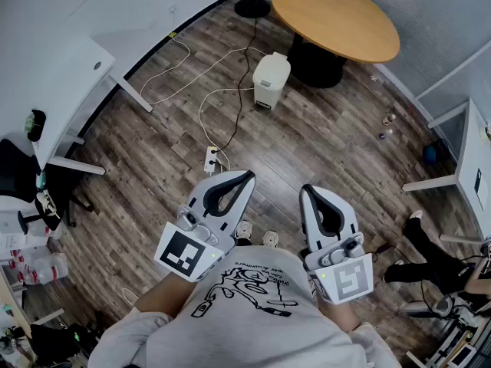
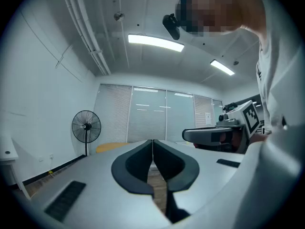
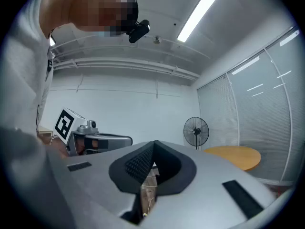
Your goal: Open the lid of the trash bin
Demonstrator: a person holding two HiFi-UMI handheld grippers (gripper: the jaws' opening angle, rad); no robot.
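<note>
A small white pedal trash bin [image 1: 271, 80] stands on the wood floor far ahead, beside the round table, with its lid down. My left gripper [image 1: 247, 177] is held close to the person's chest, jaws shut with nothing in them. My right gripper [image 1: 308, 190] is level with it to the right, also shut and empty. Both point forward, well short of the bin. In the left gripper view the left gripper [image 2: 152, 140] has its tips meeting; in the right gripper view the right gripper [image 3: 153, 143] looks the same. The bin does not show in either gripper view.
A round wooden table [image 1: 335, 18] on a black base stands behind the bin. White cables [image 1: 222, 90] and a power strip [image 1: 211, 159] lie on the floor between me and the bin. A white desk [image 1: 54, 90] is at left, a standing fan [image 2: 86, 126] by the wall.
</note>
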